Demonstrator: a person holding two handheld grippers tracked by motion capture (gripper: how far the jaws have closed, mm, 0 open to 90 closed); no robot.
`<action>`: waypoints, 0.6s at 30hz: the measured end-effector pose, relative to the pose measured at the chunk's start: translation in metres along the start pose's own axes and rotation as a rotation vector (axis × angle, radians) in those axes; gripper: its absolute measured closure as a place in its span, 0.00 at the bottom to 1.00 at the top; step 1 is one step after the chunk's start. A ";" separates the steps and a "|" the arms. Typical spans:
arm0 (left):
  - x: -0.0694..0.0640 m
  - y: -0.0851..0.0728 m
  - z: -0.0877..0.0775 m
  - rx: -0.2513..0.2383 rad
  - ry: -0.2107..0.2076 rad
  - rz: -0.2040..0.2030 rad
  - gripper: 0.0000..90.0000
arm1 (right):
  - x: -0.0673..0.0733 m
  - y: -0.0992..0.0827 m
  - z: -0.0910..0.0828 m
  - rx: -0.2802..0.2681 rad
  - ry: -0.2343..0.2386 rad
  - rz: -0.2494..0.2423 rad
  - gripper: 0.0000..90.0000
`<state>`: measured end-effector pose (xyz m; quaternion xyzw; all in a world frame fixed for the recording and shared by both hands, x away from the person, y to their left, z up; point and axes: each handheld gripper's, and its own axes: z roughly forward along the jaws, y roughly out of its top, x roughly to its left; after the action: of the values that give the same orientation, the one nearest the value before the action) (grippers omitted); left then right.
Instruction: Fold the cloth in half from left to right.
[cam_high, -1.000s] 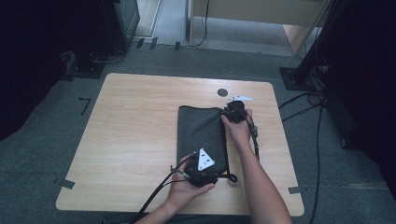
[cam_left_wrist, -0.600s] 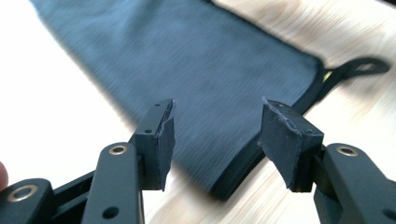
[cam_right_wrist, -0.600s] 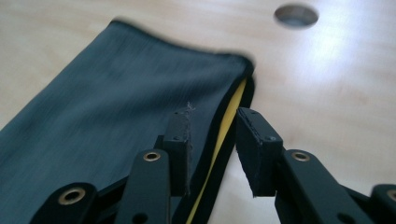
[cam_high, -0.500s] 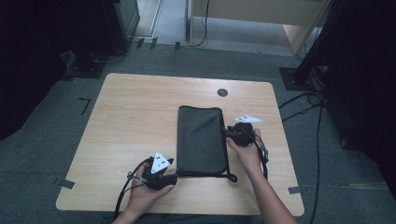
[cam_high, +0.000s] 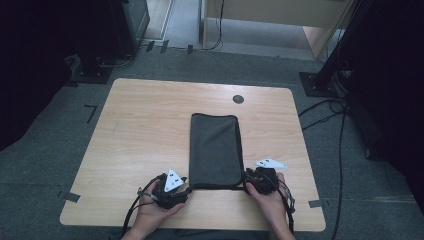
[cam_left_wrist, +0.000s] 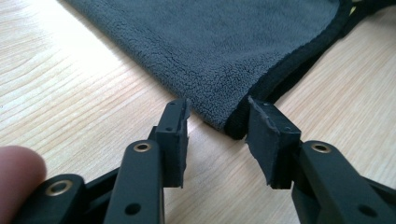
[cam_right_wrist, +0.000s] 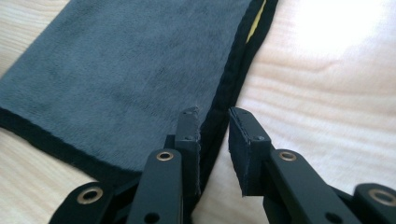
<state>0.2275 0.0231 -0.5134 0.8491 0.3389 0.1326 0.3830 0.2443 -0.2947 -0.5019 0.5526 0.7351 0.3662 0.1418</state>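
A dark grey towel (cam_high: 215, 150) lies folded into a long strip in the middle of the wooden table (cam_high: 145, 130). My left gripper (cam_high: 187, 190) sits at its near left corner. In the left gripper view the jaws (cam_left_wrist: 217, 116) have just been closing and stand open, with the black-hemmed corner of the towel (cam_left_wrist: 224, 51) between them. My right gripper (cam_high: 246, 184) is at the near right corner. Its narrowly parted jaws (cam_right_wrist: 214, 116) straddle the black hem of the towel (cam_right_wrist: 116, 70), with a gap still showing.
A small round black hole (cam_high: 238, 99) sits near the table's far edge. A yellow tag (cam_right_wrist: 256, 23) peeks from under the towel's hem. Cables trail from both grippers over the near edge. Dark stands and cables surround the table on the grey floor.
The right hand has come from the towel's far right corner down to its near right corner. The left hand moved off to the left, then to the near left corner.
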 end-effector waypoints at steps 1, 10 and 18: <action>0.000 -0.001 0.001 0.009 -0.002 0.003 0.69 | 0.000 -0.001 0.000 0.000 0.005 0.021 0.82; -0.004 -0.002 0.001 0.023 -0.008 0.031 0.86 | 0.009 -0.007 0.005 0.033 0.002 -0.003 0.94; 0.001 -0.002 -0.003 0.048 -0.051 0.027 1.00 | 0.011 -0.008 -0.001 0.050 0.002 -0.029 0.99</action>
<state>0.2255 0.0266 -0.5128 0.8655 0.3209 0.1079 0.3692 0.2339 -0.2855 -0.5047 0.5450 0.7522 0.3461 0.1322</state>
